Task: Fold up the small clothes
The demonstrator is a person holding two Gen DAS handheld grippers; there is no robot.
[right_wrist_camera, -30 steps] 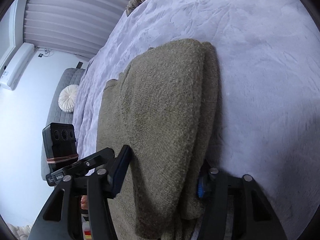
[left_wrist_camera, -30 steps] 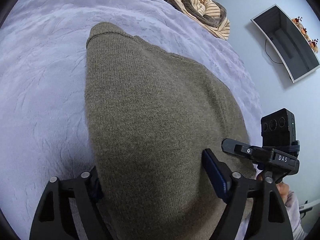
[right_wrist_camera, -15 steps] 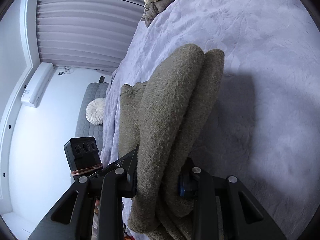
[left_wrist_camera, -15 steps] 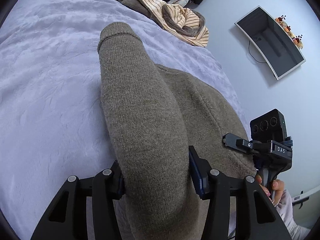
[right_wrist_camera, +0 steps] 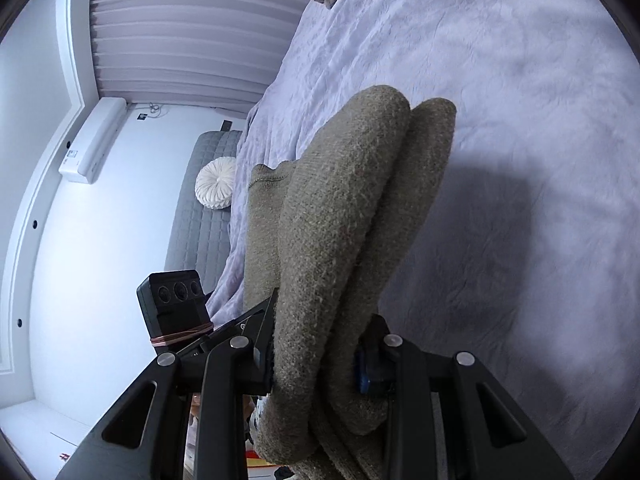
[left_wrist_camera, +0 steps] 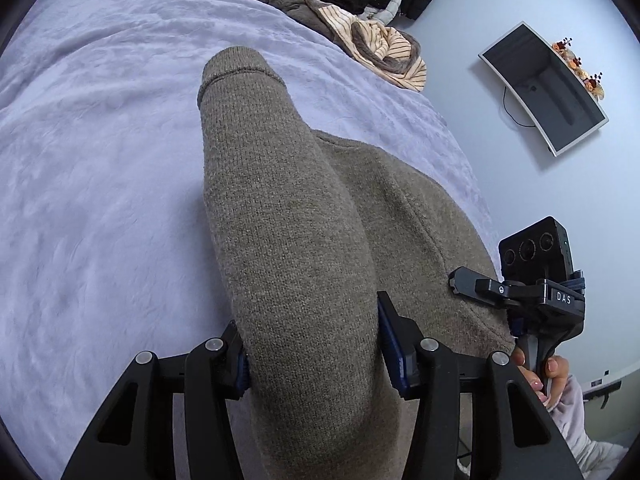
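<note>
The olive knit sweater [left_wrist_camera: 288,248] is bunched into a thick roll whose long axis runs straight away from the left tool [left_wrist_camera: 312,354], its ribbed hem end pointing toward the far side of the bed [left_wrist_camera: 100,160]. The left tool is clamped on the near end of that roll, blue pads pressing both flanks. To its right the rest of the sweater spreads flat toward the bed's edge, where the right tool [left_wrist_camera: 460,280] grips it, a hand [left_wrist_camera: 540,372] on its handle.

In the right wrist view the right tool [right_wrist_camera: 316,356] pinches two stacked folds of the sweater [right_wrist_camera: 340,220], their rounded ends pointing up the bed [right_wrist_camera: 520,120]; the left tool [right_wrist_camera: 240,320] shows at the sweater's other side.

Wide bare bedspread lies left of and beyond the roll. Only the left view shows the clothes pile [left_wrist_camera: 360,36] at the far edge and a wall screen [left_wrist_camera: 544,88]; only the right shows the grey bench seat with a round cushion [right_wrist_camera: 216,184]
</note>
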